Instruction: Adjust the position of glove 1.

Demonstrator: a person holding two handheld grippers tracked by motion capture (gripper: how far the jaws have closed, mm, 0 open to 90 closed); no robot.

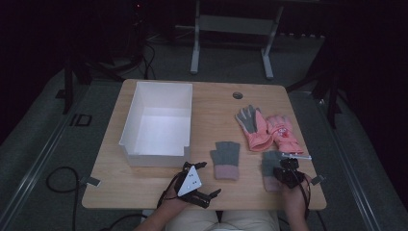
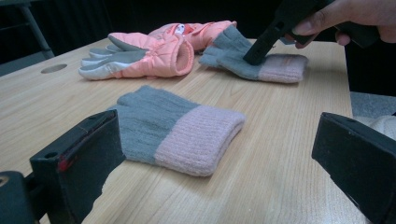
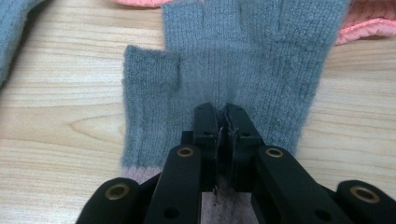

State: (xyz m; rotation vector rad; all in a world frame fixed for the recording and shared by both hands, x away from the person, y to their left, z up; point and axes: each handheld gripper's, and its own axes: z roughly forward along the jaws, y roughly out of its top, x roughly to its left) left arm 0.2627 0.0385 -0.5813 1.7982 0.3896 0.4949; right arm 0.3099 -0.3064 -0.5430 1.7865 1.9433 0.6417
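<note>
The right gripper [image 1: 287, 169] stands tip-down on a grey knit glove [image 1: 271, 166] at the table's [image 1: 211, 103] near right corner. In the right gripper view its jaws are pressed almost together on the palm of that glove [image 3: 243, 70], pinching a small fold of grey wool between the pads; the finger stubs point to twelve o'clock and the pink cuff lies at six, under the gripper. In the left gripper view the same jaws come down slanted onto the glove [image 2: 236, 58] just where grey meets pink.

The left gripper [image 1: 195, 185] rests near the front edge, its jaws wide apart with nothing between them. The second grey glove [image 1: 226, 159] lies flat at its one o'clock, apart from the jaws. A pair of pink gloves [image 1: 267, 127] sits at twelve o'clock from the right gripper, and a white box [image 1: 159, 120] at eleven from the left one.
</note>
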